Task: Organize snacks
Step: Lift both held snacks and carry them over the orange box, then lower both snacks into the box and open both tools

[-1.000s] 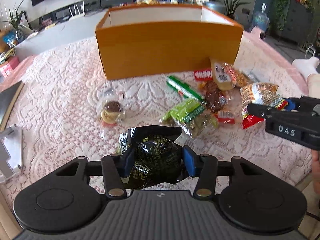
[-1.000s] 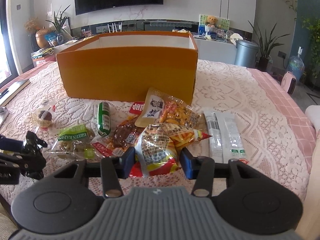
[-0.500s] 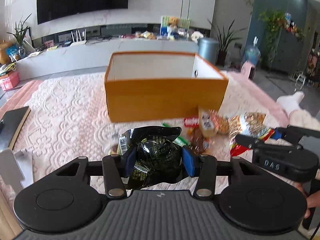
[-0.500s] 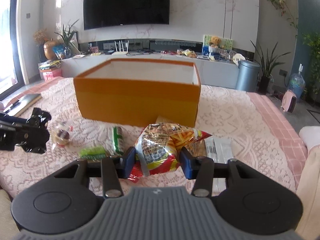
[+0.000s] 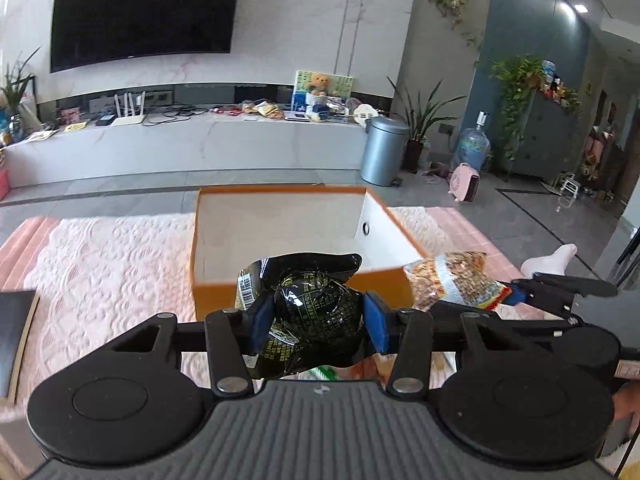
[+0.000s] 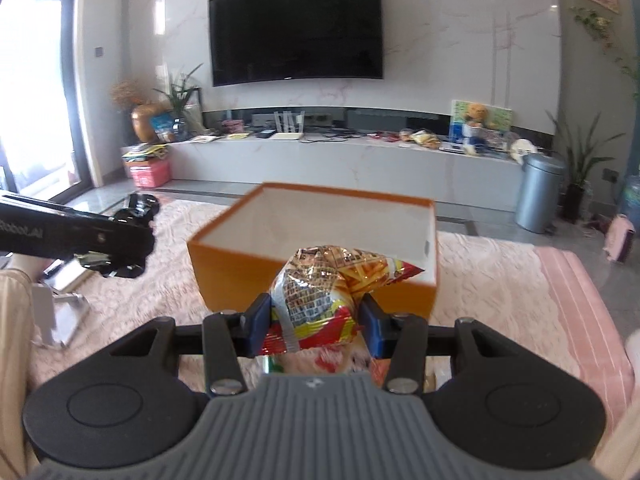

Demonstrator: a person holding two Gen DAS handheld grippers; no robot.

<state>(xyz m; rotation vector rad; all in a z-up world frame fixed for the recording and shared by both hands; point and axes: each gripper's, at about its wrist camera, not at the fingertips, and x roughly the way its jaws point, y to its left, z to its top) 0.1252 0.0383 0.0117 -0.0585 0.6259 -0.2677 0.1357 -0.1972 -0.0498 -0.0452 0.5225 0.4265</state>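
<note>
My left gripper (image 5: 316, 322) is shut on a black foil snack packet (image 5: 316, 316) and holds it in the air just before the near wall of the open orange box (image 5: 212, 292). My right gripper (image 6: 314, 326) is shut on a red and yellow chip bag (image 6: 320, 292), also raised before the orange box (image 6: 240, 276), whose white inside looks empty. The chip bag also shows in the left wrist view (image 5: 448, 280), with the right gripper (image 5: 516, 294) at the right. The left gripper's body (image 6: 80, 240) shows at the left of the right wrist view.
The box stands on a pink lace tablecloth (image 5: 100, 264). Bits of other snacks (image 6: 332, 360) show below my right fingers. A metal stand (image 6: 52, 312) sits at the table's left. A dark board (image 5: 16, 328) lies at the left edge. A TV wall and a grey bin (image 5: 384, 152) are behind.
Both grippers have lifted with their packets and moved toward the box. The box's open top now shows from above, and the snack pile has dropped out of view.
</note>
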